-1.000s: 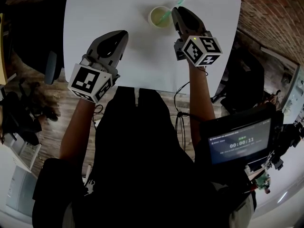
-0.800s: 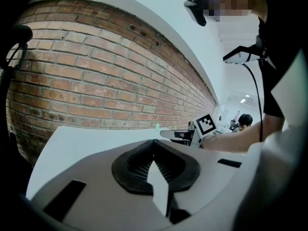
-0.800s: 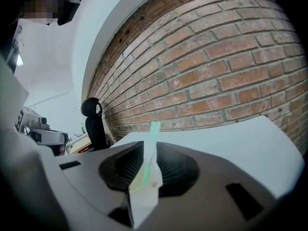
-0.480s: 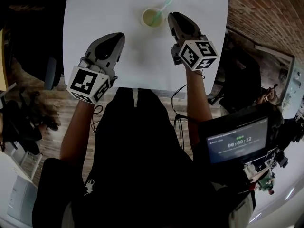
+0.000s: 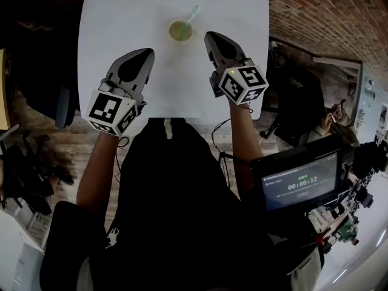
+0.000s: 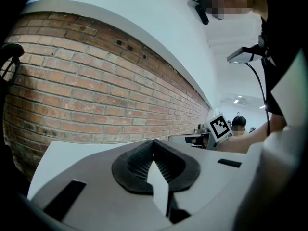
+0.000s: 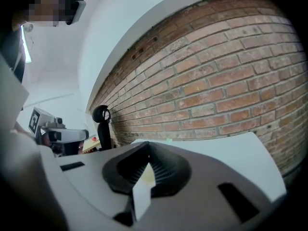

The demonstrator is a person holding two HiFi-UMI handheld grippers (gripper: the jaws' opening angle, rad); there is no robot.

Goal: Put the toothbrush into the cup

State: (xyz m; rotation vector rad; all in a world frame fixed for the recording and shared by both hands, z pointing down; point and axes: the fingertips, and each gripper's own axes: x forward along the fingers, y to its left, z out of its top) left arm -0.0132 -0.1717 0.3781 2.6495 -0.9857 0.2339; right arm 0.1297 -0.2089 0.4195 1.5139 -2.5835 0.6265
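Note:
A small pale green cup stands near the far edge of the white table. A mint toothbrush leans in it, its handle sticking out to the upper right. My right gripper is shut and empty, its tip just right of and nearer than the cup, not touching it. The left gripper is shut too, holding nothing, over the table's left middle. In the right gripper view the shut right gripper shows a sliver of the toothbrush past it. The left gripper faces a brick wall.
A screen with a timer sits low on the right. A brick surface borders the table's right side, and another person sits beyond it. A dark chair stands left of the table. A black stand shows in the right gripper view.
The right gripper has drawn back from the cup and toothbrush, toward me. The toothbrush stays in the cup. The head view has shifted, so the table sits further left in frame.

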